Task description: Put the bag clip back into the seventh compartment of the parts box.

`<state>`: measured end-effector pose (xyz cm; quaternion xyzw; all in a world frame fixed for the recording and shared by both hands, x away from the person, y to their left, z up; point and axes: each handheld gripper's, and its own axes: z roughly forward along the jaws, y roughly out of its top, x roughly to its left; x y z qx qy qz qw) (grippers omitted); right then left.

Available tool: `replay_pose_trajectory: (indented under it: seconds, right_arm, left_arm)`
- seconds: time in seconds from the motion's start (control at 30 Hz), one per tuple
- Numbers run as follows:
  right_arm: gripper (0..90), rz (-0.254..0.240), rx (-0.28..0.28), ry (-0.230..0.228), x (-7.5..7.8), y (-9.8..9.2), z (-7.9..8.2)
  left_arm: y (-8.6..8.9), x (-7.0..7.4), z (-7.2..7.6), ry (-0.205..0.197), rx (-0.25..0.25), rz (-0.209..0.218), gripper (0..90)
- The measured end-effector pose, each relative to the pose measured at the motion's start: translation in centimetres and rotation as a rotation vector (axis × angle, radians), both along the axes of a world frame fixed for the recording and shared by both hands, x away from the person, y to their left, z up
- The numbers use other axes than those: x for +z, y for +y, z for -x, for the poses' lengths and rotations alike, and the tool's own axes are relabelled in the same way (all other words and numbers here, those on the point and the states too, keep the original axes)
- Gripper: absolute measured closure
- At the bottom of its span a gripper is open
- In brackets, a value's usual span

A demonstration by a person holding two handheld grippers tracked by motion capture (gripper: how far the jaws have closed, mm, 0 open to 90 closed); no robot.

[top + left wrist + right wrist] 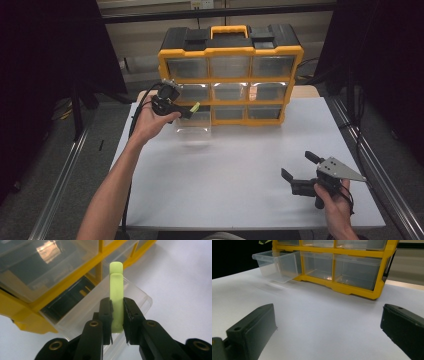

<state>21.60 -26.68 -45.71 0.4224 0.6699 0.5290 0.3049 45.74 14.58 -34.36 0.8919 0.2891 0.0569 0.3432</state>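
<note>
A yellow and black drawer cabinet (230, 75) stands at the back of the white table (240, 170). Its bottom-left clear drawer (193, 123) is pulled out; the same drawer (275, 265) appears at the upper left of the right gripper view. My left gripper (190, 111) hovers just above this drawer, shut on a pale green stick (116, 296) that points forward over the open drawer (105, 307). My right gripper (296, 167) rests low at the front right of the table, jaws wide apart with nothing between them.
The cabinet's other clear drawers (230, 66) are pushed in. A black cable (134, 115) trails from the left gripper over the table's left edge. Metal rails (372, 175) run along both sides of the table.
</note>
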Motion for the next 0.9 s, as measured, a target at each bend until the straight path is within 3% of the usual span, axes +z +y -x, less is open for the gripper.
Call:
replay_pose_trajectory:
  seconds: [0.27, 0.37, 0.47, 0.57, 0.6, 0.9]
  right_arm:
    - [0.0, -0.002, 0.001, 0.006, 0.0, 0.1, 0.0]
    - [0.0, -0.001, 0.001, 0.003, 0.0, 0.0, 0.0]
    - [0.0, -0.002, -0.003, 0.0, 0.0, 0.0, 0.0]
    - [0.0, 0.0, 0.004, 0.002, 0.0, 0.0, 0.0]
    - [0.0, -0.001, 0.003, 0.004, 0.0, 0.0, 0.0]
    - [0.0, -0.001, 0.0, 0.002, 0.0, 0.0, 0.0]
  left_arm:
    - [-0.2, -0.8, -0.8, 0.038, 0.041, -0.025, 78.5]
    - [-0.2, -1.2, -1.0, 0.039, 0.022, -0.065, 78.5]
    - [-0.4, -1.5, -1.1, 0.057, 0.032, -0.048, 78.4]
    - [-0.5, -1.7, -1.0, 0.058, 0.02, -0.077, 78.4]
    - [-0.5, -1.8, -1.1, 0.058, -0.009, -0.105, 78.4]
    - [-1.3, -2.4, -1.2, 0.072, 0.0, -0.105, 78.3]
